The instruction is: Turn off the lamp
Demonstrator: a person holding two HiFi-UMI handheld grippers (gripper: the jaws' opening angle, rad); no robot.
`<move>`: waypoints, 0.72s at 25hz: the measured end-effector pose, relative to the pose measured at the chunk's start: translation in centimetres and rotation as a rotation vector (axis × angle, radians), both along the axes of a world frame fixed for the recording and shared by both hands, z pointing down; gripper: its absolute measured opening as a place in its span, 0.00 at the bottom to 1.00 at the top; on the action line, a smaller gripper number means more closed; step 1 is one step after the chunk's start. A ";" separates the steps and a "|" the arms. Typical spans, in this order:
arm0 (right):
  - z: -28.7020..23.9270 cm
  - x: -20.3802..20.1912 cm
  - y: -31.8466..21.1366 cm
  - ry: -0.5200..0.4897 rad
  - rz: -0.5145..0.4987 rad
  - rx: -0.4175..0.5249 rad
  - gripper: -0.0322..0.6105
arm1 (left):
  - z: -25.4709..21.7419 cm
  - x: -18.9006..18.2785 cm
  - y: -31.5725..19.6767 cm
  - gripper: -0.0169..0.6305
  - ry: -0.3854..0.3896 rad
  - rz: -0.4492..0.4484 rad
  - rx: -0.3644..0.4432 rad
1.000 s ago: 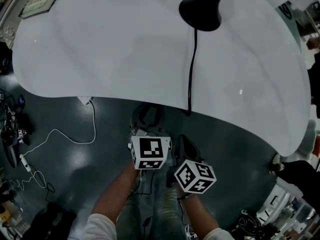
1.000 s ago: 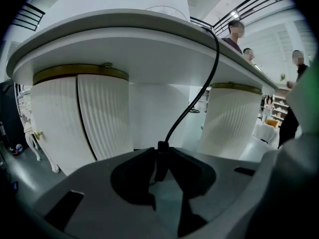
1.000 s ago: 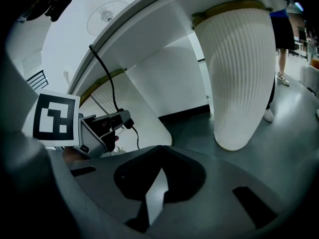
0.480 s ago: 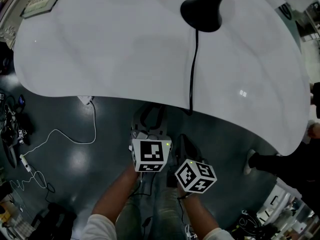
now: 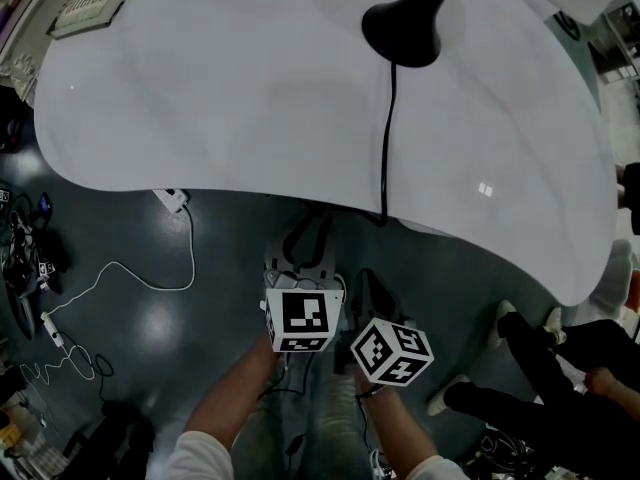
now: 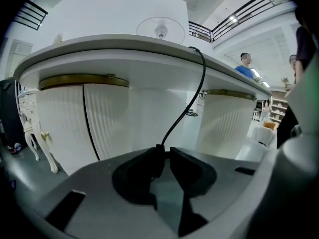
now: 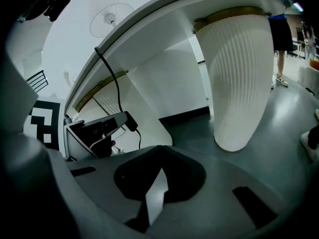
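When I look along the left gripper (image 6: 165, 152), its jaws stand a little apart and have just been opening. The lamp's black cord (image 6: 192, 103) drops off the edge of the white table (image 6: 124, 46) and ends right between the tips. It lies against the left-hand pad (image 6: 149, 166), with a sliver of light between it and the other pad. Behind it I see the table's fluted white pedestals (image 6: 65, 128).

From the right gripper (image 7: 159, 156) I read the jaws as together at the tips, with nothing in them. Off to the left of that view the left gripper shows from the side. A small black block (image 7: 130, 121) on the cord sits at its tips, and the cord runs up to the table edge and on down below the block.

Looking down in the head view, the lamp base (image 5: 400, 30) stands on the far part of the table, well apart from both grippers. They are just beside each other over the dark floor (image 5: 180, 358), near where the cord leaves the table edge. A white cable (image 5: 150, 276) lies on the floor at the left, and a person's legs (image 5: 540, 393) are at the lower right.
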State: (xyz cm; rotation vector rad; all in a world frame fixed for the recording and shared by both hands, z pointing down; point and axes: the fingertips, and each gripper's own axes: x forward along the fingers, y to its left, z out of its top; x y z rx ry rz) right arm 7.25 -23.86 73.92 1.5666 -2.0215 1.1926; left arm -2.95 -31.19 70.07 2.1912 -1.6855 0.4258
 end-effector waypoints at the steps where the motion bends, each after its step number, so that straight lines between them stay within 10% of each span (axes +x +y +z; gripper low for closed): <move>1: -0.1 0.0 0.0 0.000 0.002 0.001 0.05 | 0.0 0.1 0.2 0.18 0.000 0.004 0.001; 18: -0.1 0.1 1.8 0.002 0.037 0.004 0.05 | 0.5 -0.2 3.1 0.10 -0.010 0.008 -0.020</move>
